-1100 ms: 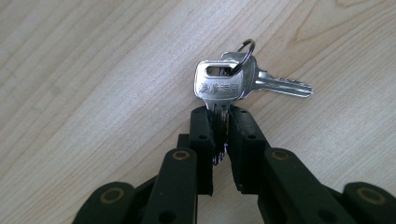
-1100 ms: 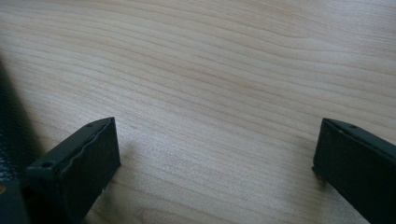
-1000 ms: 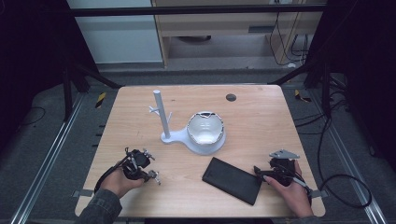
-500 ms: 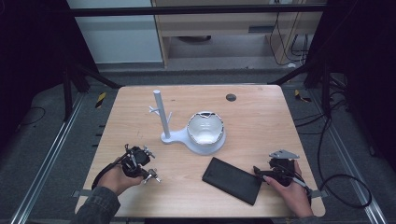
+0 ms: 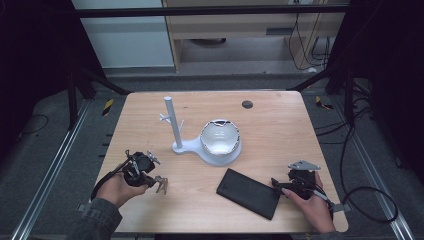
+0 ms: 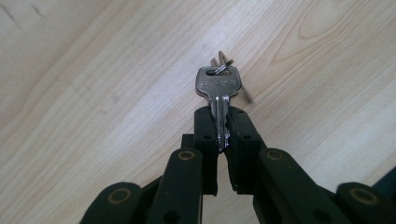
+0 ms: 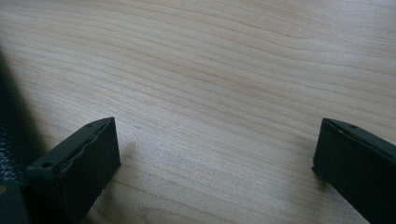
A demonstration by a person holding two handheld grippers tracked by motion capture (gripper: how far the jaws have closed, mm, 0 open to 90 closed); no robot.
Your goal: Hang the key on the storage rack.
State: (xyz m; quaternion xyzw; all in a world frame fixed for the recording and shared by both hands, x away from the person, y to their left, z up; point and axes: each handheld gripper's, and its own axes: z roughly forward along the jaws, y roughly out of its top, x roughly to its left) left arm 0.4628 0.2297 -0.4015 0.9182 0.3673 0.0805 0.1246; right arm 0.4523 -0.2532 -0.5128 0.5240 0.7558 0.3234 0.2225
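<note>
Wooden table [image 5: 280, 125] — left gripper [image 6: 222, 128] low, jaws pinching a key [image 6: 218, 88].

Right gripper [image 7: 215, 163] jaws spread wide over bare wooden table [image 7: 224, 70] (black edge at left).

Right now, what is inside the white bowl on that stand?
The white bowl on the stand looks empty: a pale shiny inside shows. Its near wall hides part of the bottom, so something small could lie there.
</note>
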